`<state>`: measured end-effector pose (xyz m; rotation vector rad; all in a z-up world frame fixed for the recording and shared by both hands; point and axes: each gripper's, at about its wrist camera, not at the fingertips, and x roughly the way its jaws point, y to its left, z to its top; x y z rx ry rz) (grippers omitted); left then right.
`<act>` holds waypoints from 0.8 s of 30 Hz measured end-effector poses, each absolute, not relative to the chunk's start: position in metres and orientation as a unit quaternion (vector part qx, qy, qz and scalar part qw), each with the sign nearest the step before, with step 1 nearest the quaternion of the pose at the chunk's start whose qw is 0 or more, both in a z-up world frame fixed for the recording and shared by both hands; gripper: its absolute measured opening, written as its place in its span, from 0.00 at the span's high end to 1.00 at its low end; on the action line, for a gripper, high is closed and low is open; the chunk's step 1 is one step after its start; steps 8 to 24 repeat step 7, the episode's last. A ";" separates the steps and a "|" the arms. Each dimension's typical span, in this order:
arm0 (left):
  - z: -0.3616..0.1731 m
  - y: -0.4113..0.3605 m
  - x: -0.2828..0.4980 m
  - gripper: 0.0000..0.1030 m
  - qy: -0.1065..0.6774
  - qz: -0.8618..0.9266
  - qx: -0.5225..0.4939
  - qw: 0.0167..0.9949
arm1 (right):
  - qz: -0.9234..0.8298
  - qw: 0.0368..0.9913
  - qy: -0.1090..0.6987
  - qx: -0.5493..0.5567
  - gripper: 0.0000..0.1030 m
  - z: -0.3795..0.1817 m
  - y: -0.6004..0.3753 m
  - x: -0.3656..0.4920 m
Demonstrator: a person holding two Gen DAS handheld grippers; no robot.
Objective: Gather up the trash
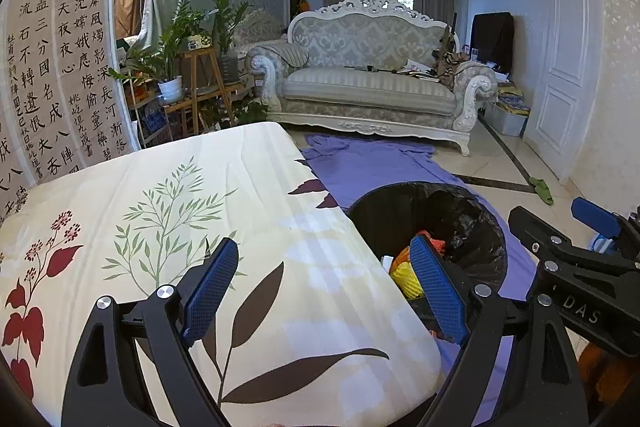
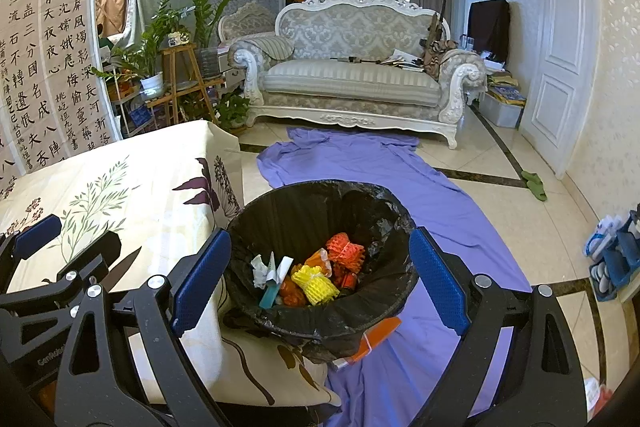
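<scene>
Left gripper [image 1: 324, 263] hangs over the right edge of the floral-cloth table [image 1: 160, 227], jaws spread wide and empty. Just off that edge sits the round black-bagged trash bin [image 2: 320, 311], holding orange and yellow foam netting [image 2: 314, 283] and crumpled paper. Right gripper [image 2: 320, 255] hovers above it, also wide and empty.

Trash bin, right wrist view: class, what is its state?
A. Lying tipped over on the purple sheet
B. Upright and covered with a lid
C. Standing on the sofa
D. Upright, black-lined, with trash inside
D: the trash bin stands upright beside the table, its black liner folded over the rim, with yellow foam netting and orange foam netting among the trash inside.
</scene>
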<state>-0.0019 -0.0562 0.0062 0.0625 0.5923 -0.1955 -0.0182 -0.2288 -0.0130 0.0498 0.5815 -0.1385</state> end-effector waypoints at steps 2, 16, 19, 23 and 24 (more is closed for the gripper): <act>0.005 -0.056 0.000 0.18 0.294 -0.093 0.032 0.951 | -0.067 0.955 0.288 0.023 0.14 -0.012 -0.228 -0.017; 0.000 -0.045 0.007 0.18 0.312 -0.082 0.022 0.946 | -0.061 0.954 0.292 0.021 0.14 -0.012 -0.222 -0.013; 0.000 -0.045 0.007 0.18 0.312 -0.082 0.022 0.946 | -0.061 0.954 0.292 0.021 0.14 -0.012 -0.222 -0.013; 0.000 -0.045 0.007 0.18 0.312 -0.082 0.022 0.946 | -0.061 0.954 0.292 0.021 0.14 -0.012 -0.222 -0.013; 0.000 -0.045 0.007 0.18 0.312 -0.082 0.022 0.946 | -0.061 0.954 0.292 0.021 0.14 -0.012 -0.222 -0.013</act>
